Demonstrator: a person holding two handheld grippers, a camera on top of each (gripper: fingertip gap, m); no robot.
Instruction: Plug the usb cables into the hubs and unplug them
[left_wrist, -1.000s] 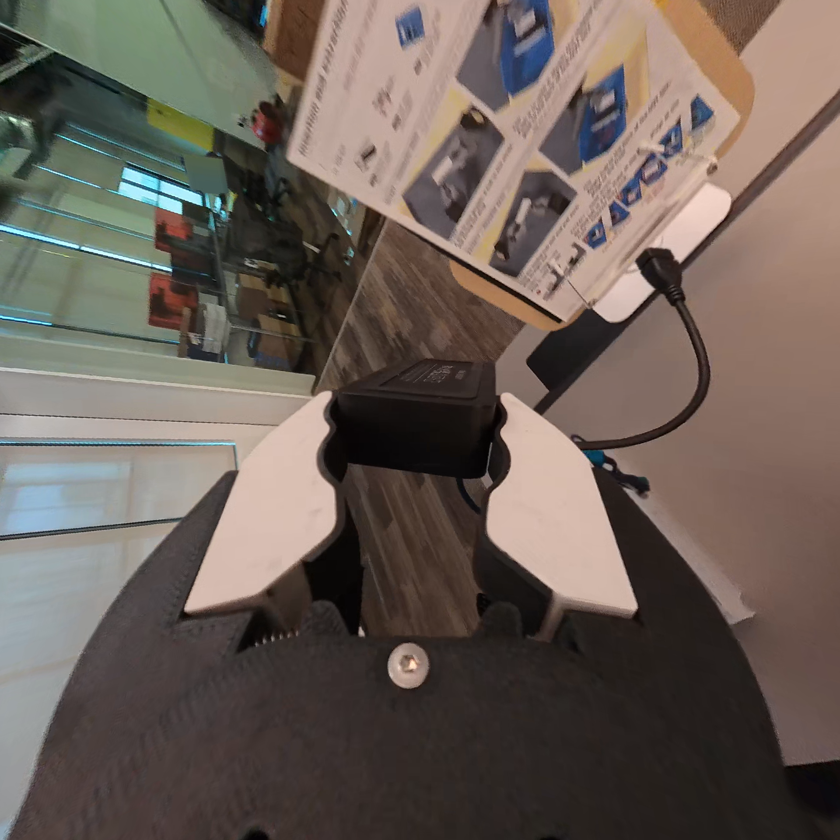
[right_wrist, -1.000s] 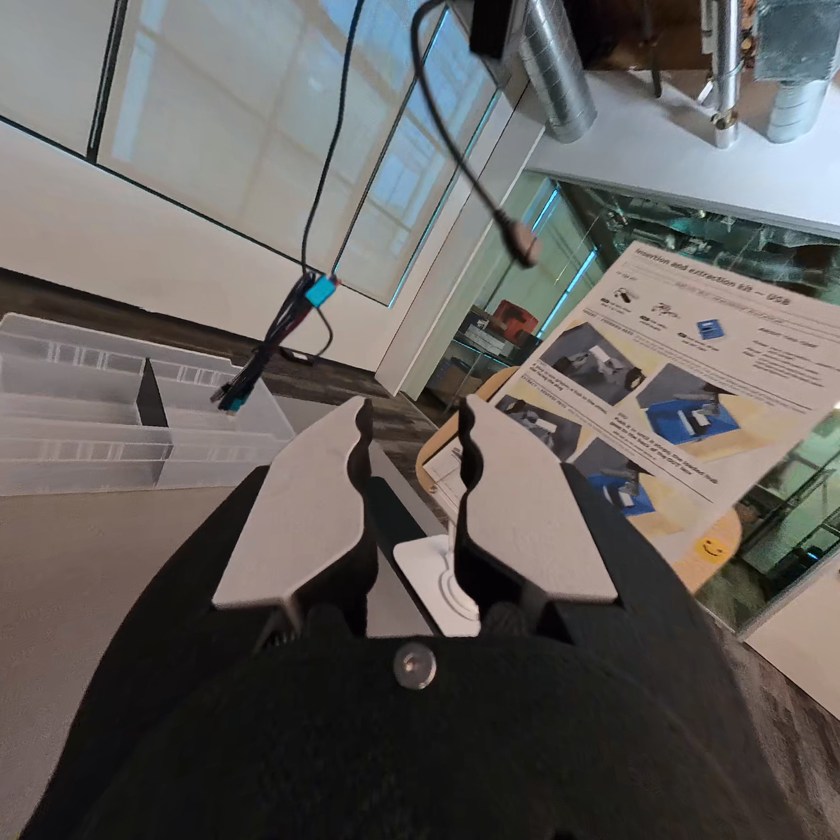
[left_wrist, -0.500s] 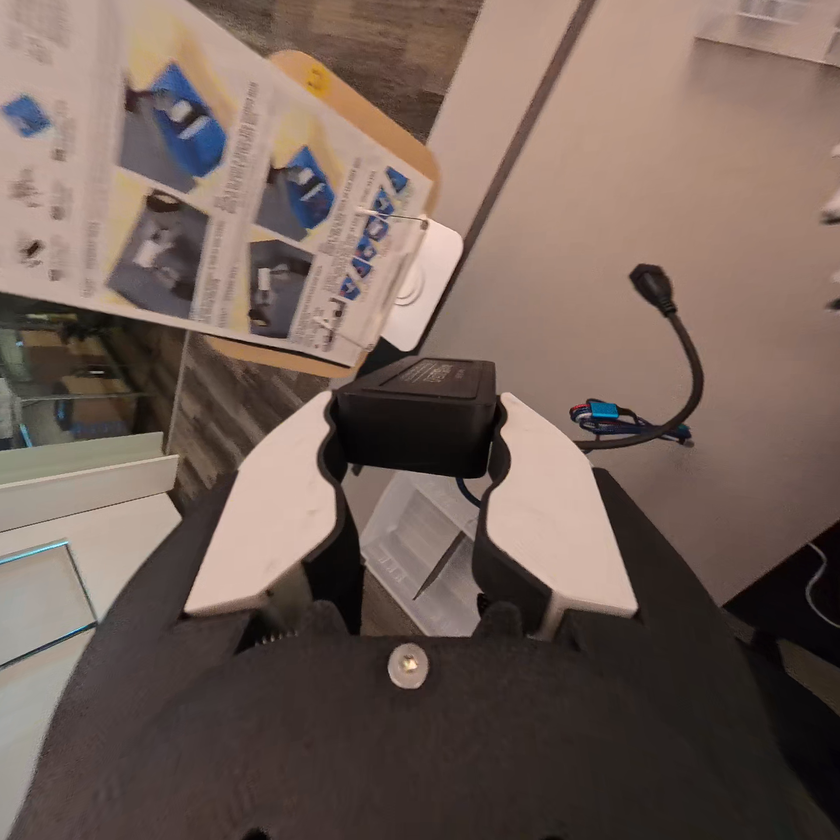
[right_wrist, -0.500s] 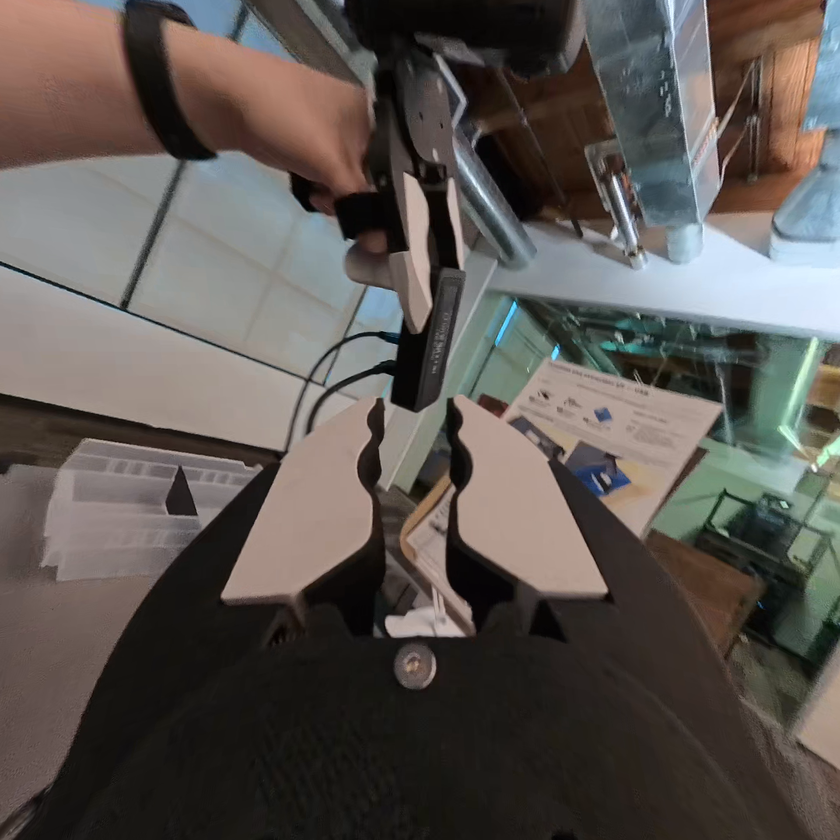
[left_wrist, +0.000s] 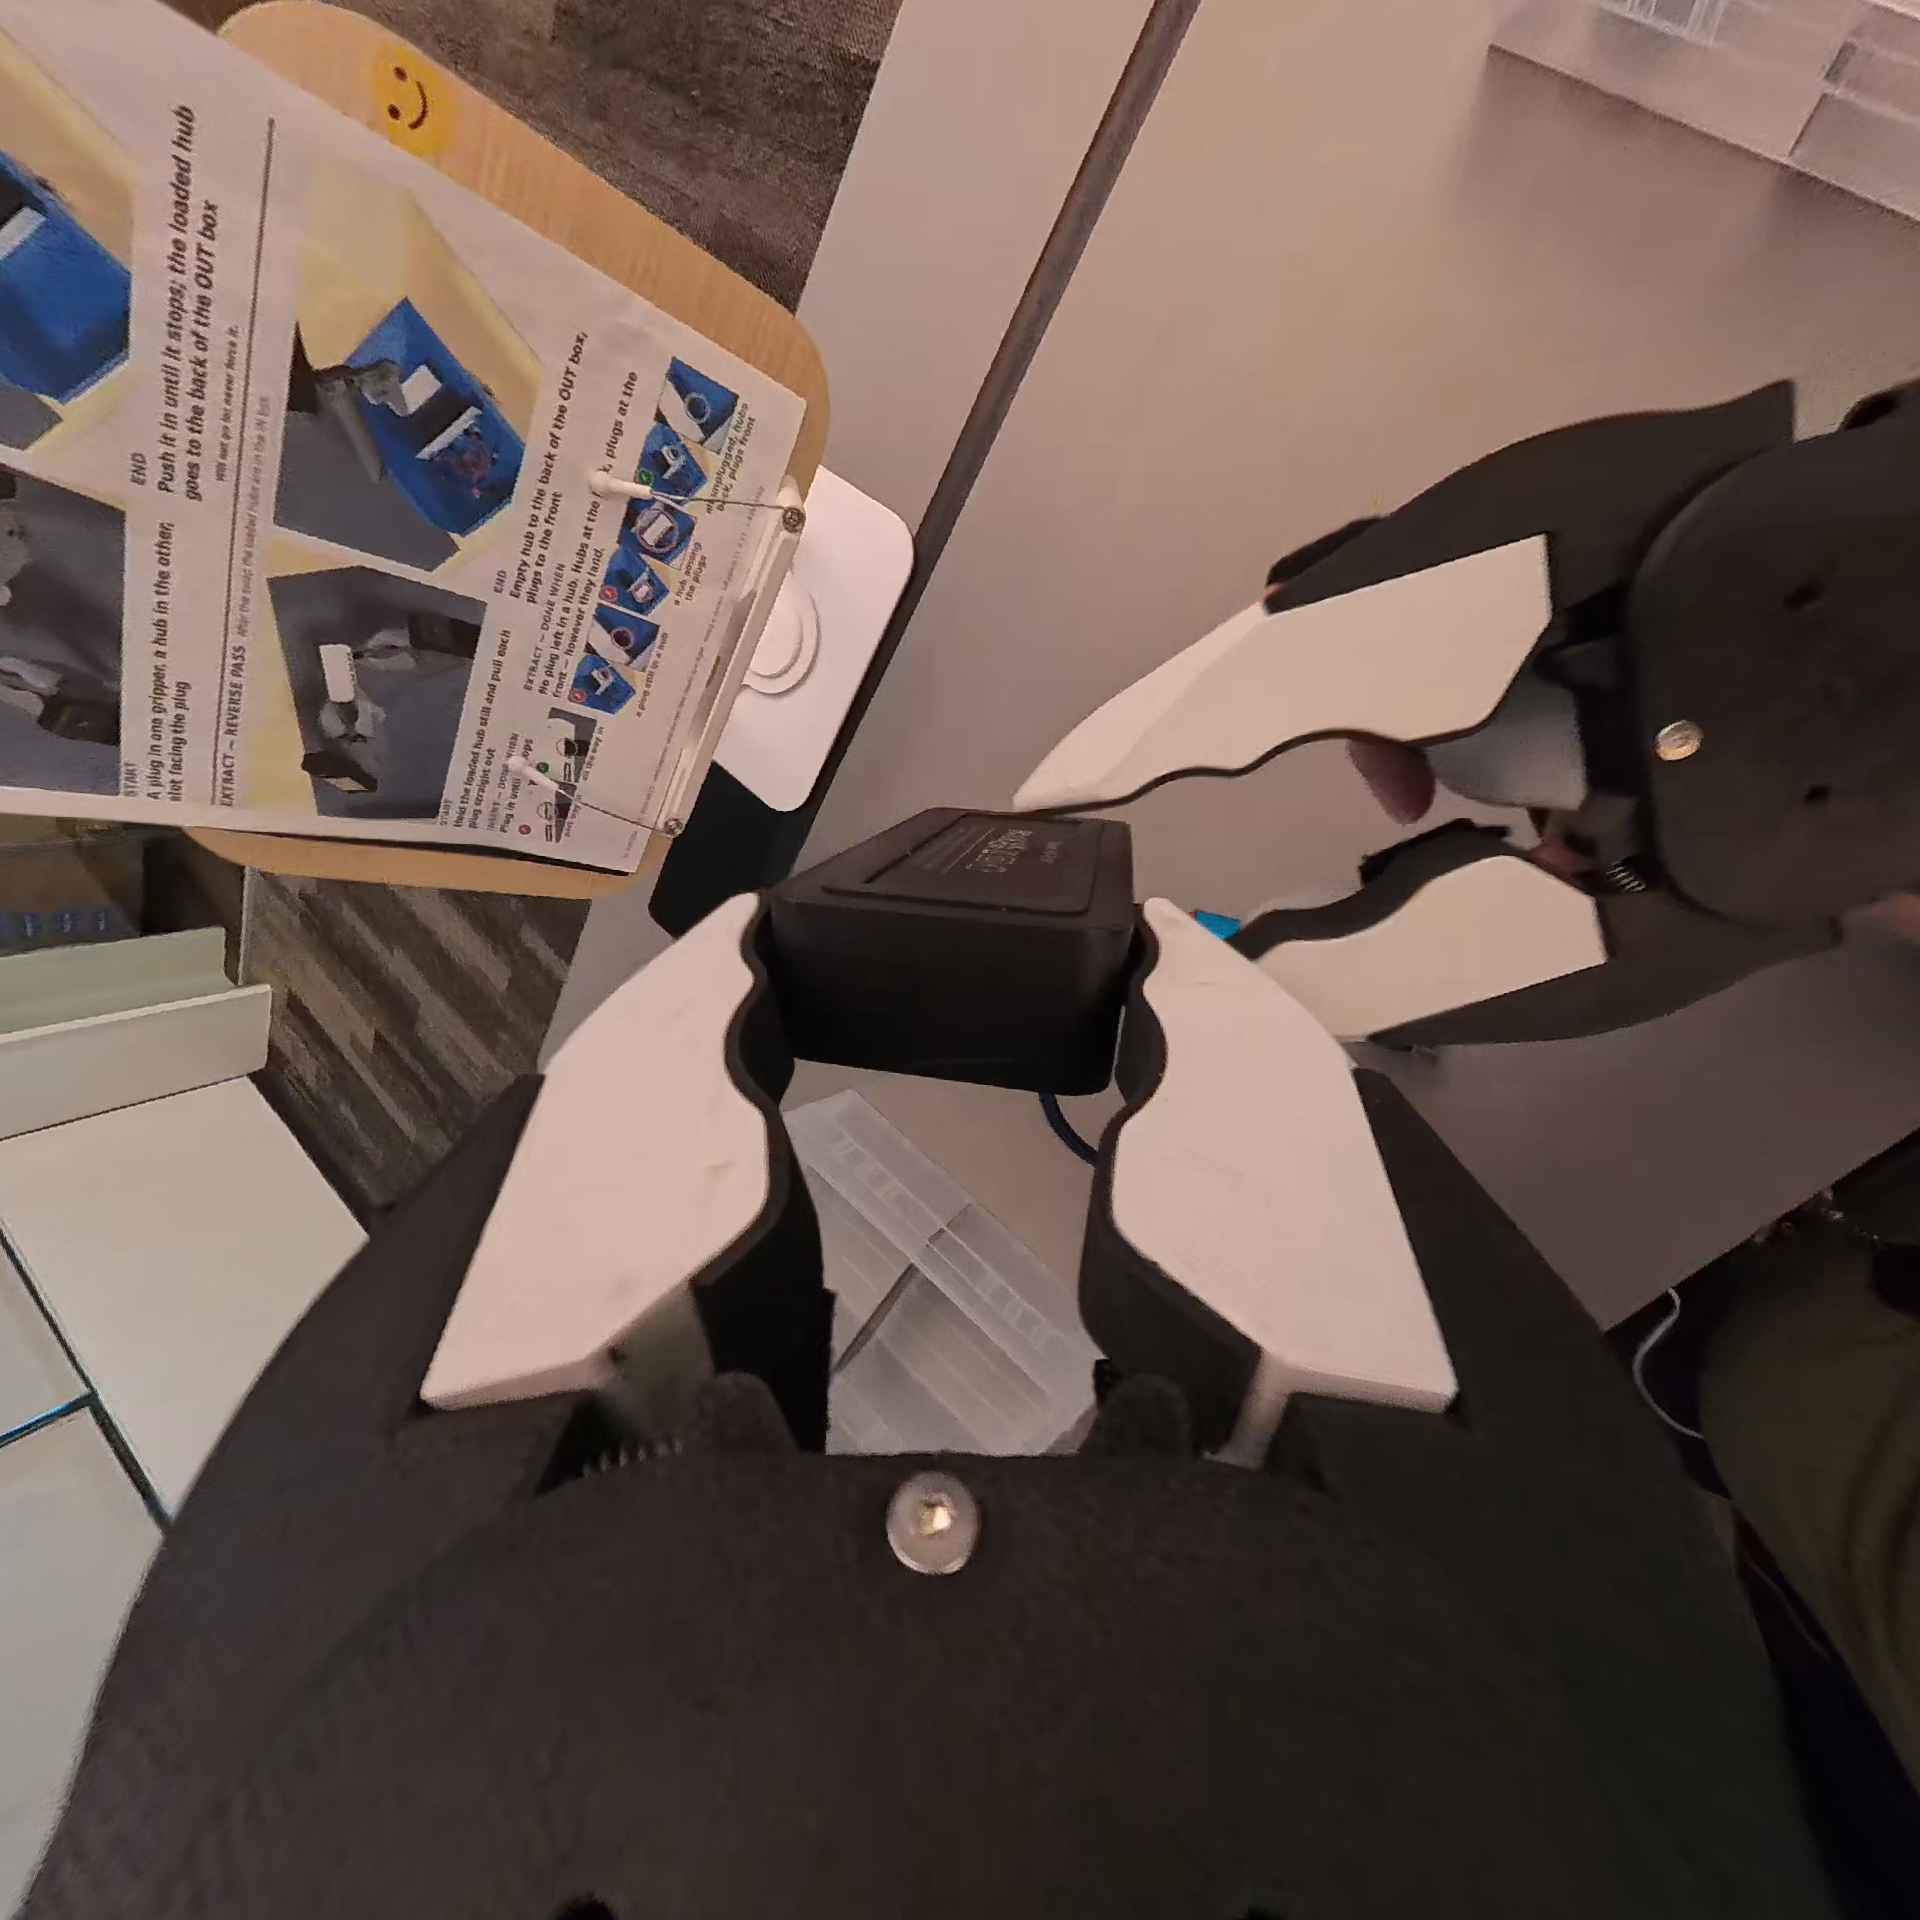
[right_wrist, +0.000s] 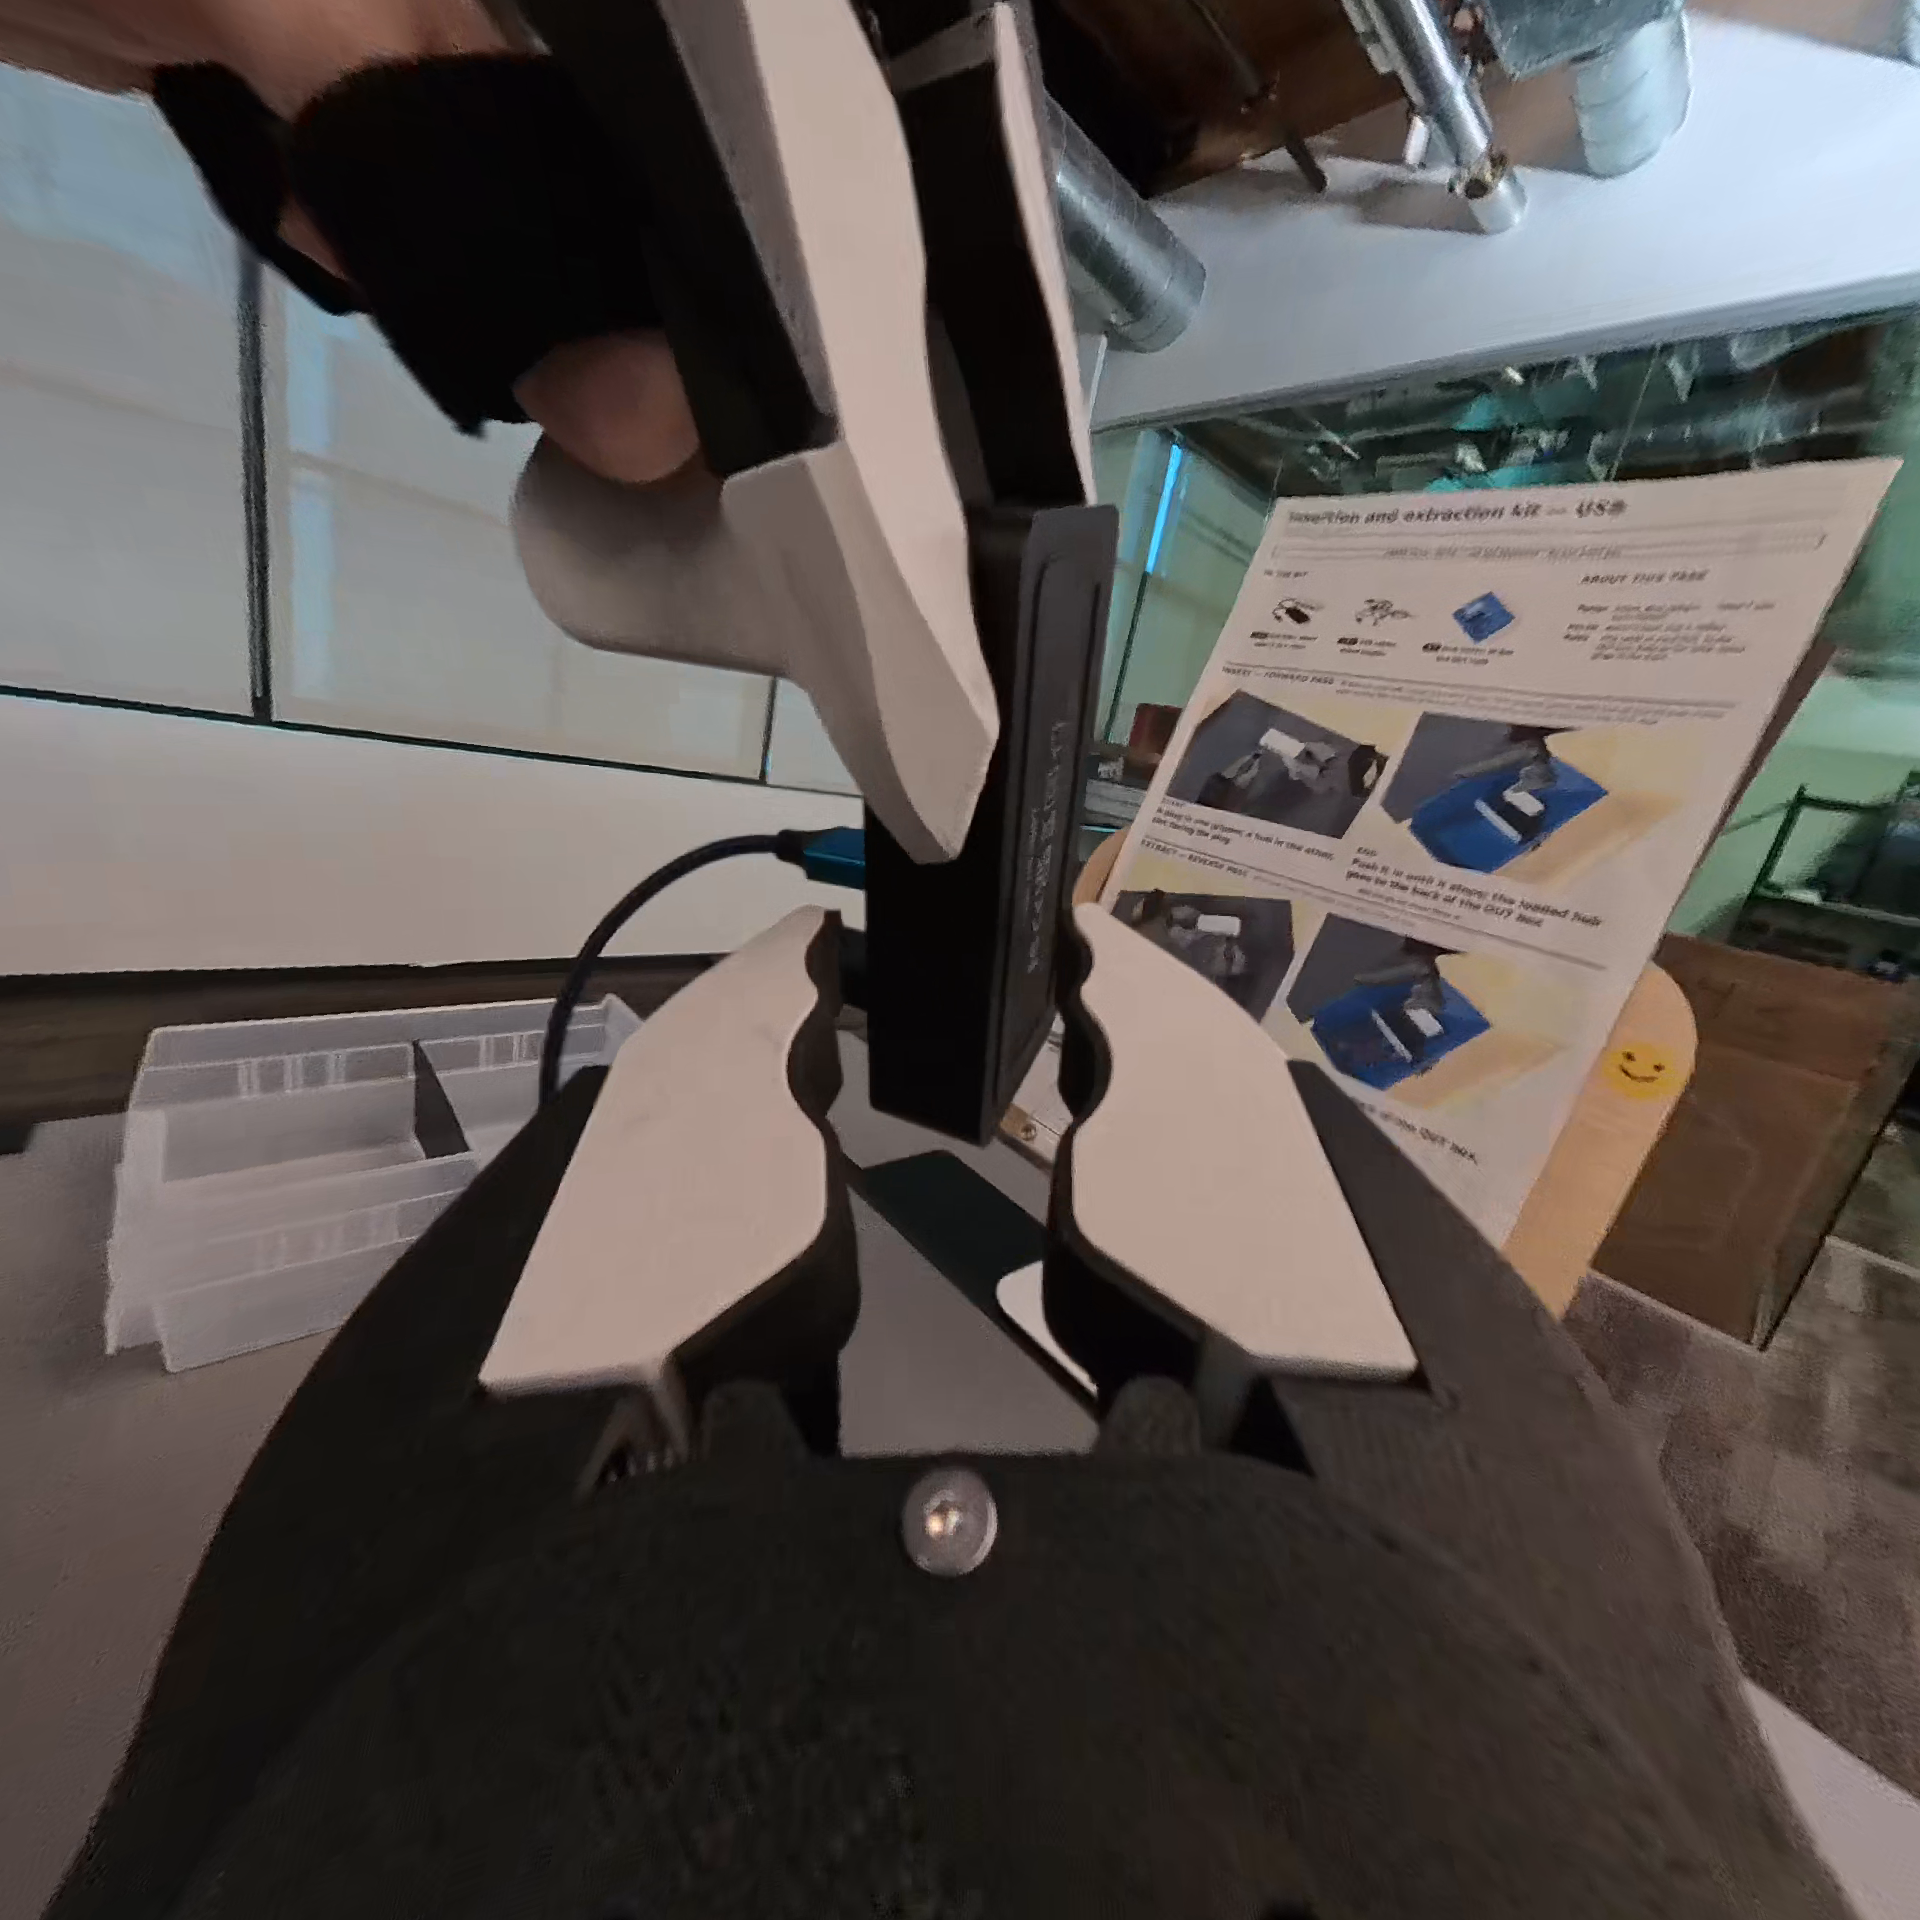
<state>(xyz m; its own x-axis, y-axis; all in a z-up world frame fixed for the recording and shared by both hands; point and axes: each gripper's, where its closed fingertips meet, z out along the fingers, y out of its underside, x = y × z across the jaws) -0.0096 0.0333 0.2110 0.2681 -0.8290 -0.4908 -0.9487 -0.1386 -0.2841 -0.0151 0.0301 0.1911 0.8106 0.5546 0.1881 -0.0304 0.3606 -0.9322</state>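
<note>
Left gripper (left_wrist: 951, 925) jaws clenched on black hub (left_wrist: 948, 951), gripping its two long sides. Right gripper (right_wrist: 948, 961) jaws parted wide, straddling hub's lower end, not touching. Blue cable plug (right_wrist: 826, 857) seated at hub's 9 o'clock side.

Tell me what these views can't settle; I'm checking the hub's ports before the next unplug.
- Hub port side: in the left wrist view it faces down, hidden by the hub's own body.
- Blue plug: in the right wrist view the left gripper covers where it meets the hub.
- Cable end: hidden behind the right gripper.
</note>
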